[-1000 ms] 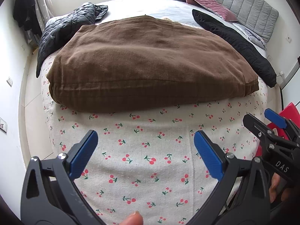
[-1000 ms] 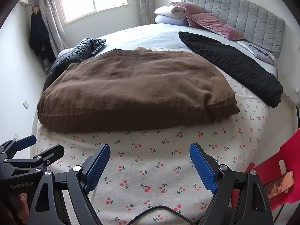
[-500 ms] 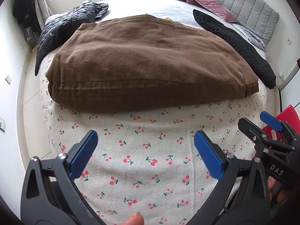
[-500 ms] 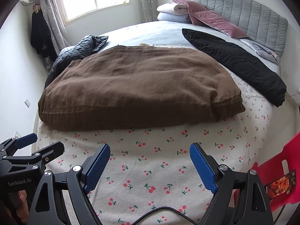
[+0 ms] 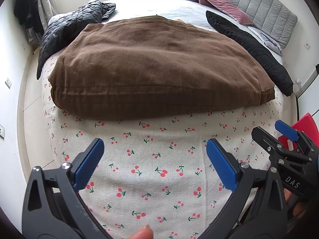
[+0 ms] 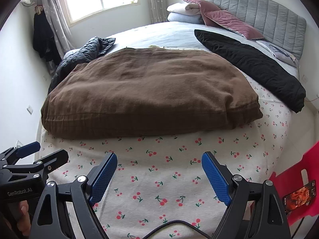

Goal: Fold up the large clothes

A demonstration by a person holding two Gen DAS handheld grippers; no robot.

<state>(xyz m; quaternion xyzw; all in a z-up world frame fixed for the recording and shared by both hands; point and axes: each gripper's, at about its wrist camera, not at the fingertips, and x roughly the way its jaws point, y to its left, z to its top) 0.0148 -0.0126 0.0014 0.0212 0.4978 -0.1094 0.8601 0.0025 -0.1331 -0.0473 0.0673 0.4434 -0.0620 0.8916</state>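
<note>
A large brown garment (image 5: 159, 67) (image 6: 147, 95) lies folded into a thick flat block on the cherry-print sheet (image 5: 159, 169) (image 6: 163, 179) of the bed. My left gripper (image 5: 154, 141) hovers open over the sheet, short of the garment's near edge, with nothing between its blue pads. My right gripper (image 6: 159, 156) is open too, empty, over the same stretch of sheet. Each gripper shows in the other's view: the right gripper (image 5: 267, 129) at the right edge, the left gripper (image 6: 47, 151) at the lower left.
A long black garment (image 6: 251, 67) lies along the right of the bed, a dark quilted jacket (image 6: 83, 55) at the far left corner. Pillows (image 6: 223, 18) and a grey headboard (image 6: 259, 14) are at the back. A red chair (image 6: 299, 183) with a phone stands right of the bed.
Both views have crept slightly nearer the brown garment; the grippers stay open and empty, and the garment has not moved.
</note>
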